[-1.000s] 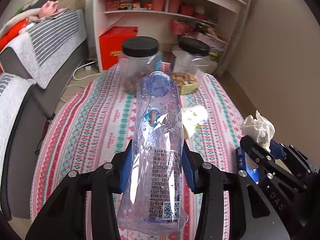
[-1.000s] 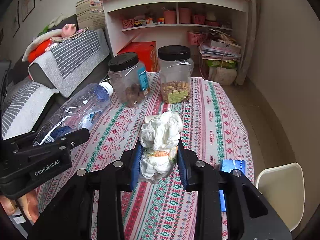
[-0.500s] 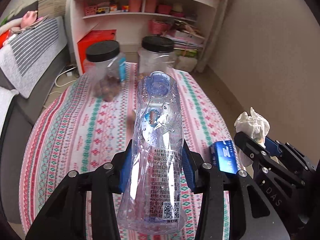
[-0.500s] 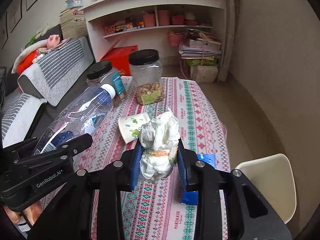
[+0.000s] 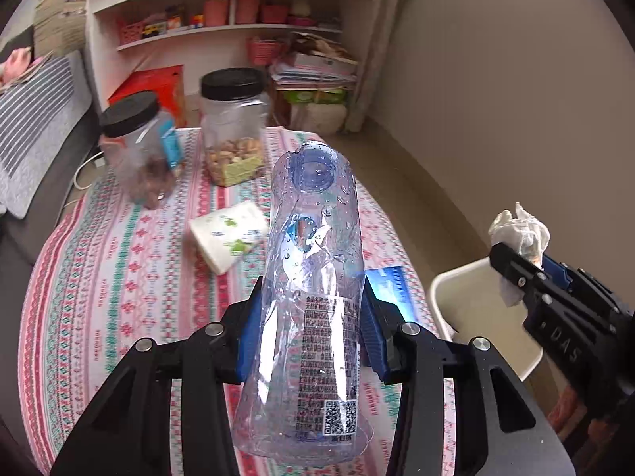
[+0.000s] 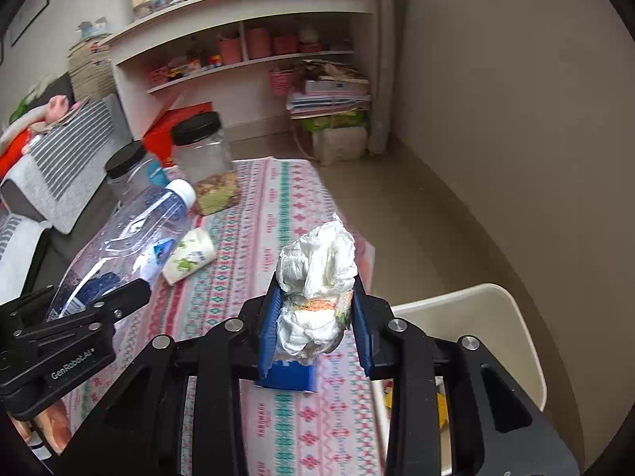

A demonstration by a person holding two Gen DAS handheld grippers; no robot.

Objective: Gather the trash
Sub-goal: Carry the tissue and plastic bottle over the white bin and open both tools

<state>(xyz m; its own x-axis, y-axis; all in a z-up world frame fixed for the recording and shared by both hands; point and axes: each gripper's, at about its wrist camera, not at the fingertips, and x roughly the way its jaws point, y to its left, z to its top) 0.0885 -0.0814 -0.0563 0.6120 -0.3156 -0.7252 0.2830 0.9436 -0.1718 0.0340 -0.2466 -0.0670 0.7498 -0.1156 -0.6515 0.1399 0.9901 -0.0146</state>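
- Left gripper point(image 5: 308, 333): fingers clamped on the crumpled clear bottle point(image 5: 313, 277), held above the bench point(image 5: 99, 277); bottle base cut off by the frame's lower edge.
- Right gripper point(image 6: 315, 319): fingers closed on the tissue wad point(image 6: 317, 273), held over the bench's right edge.
- Blue packet point(image 6: 287, 375) partly hidden behind the wad; paper cup point(image 5: 228, 234) blurred.
- White bin point(image 6: 476, 317) contents largely hidden by the gripper.
- Since 0.5 s ago, both views have swung right; the bin has entered the left view.

Both grippers have swung rightward; the white bin point(image 6: 476, 317) now shows beside the table point(image 6: 293, 206)
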